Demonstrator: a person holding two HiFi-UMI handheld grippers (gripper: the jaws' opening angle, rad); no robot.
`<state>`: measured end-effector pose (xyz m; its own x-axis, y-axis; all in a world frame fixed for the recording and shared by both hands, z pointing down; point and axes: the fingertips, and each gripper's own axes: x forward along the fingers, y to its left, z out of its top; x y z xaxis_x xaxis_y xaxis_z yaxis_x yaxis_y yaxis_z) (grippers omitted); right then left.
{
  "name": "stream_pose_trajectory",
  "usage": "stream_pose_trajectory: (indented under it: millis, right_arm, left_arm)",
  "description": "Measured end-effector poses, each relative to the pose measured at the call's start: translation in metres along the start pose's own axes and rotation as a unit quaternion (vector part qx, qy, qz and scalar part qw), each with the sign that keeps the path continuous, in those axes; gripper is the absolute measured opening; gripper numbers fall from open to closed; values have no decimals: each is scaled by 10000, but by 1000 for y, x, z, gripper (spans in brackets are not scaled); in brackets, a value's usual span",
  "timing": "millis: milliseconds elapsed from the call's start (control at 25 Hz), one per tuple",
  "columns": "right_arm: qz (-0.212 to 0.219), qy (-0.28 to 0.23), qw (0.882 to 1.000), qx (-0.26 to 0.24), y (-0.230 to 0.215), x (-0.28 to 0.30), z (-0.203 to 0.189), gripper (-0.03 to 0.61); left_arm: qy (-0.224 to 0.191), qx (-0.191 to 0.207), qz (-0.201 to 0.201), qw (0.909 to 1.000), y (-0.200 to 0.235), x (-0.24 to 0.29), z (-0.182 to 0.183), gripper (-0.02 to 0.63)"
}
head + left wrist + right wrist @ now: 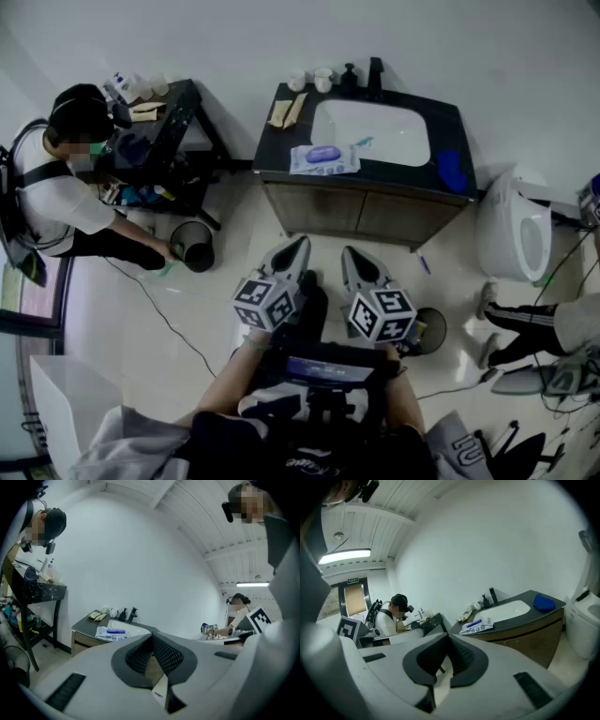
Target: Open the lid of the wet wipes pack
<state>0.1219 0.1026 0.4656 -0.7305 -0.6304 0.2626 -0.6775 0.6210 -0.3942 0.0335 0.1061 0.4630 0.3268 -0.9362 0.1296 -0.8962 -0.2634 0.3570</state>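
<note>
While apart from the wipes pack (323,157), left tongs (301,244) and right tongs (349,252) closed.

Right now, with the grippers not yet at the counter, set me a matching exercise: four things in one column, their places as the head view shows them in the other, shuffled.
Things
1. white wet wipes pack with a blue lid
2. blue cloth
3. white toilet
4. black round bin

Places
A. on the floor, left of the wooden cabinet
B. at the right end of the dark countertop
C. on the floor, right of the cabinet
D. on the countertop, by the front left corner of the white basin

Pairs: 1-D, 2-B, 3-C, 4-A
</note>
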Motion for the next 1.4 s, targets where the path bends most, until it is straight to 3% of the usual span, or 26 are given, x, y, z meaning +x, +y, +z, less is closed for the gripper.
stream_pose_trajectory:
  millis: [240, 560, 920, 1200, 1400]
  right_arm:
    - [-100, 40, 9999, -6, -17, 68, 29, 0]
    - [-440, 10, 9986, 305, -54, 169, 62, 0]
    - [-800, 161, 9952, 545, -87, 237, 69, 0]
    - [-690, 416, 9944, 681, -95, 254, 77, 0]
    - [-782, 875, 9925, 334, -112, 262, 72, 2]
  left_arm:
    - [-15, -107, 64, 9999, 66, 55, 33, 9]
    - [287, -191, -85, 9994, 146, 139, 53, 9]
    - [769, -475, 19, 9959, 225, 199, 36, 9]
    - [1391, -525, -4, 9889, 248, 226, 3, 9]
    - [1640, -611, 91, 9845, 258, 242, -17, 9]
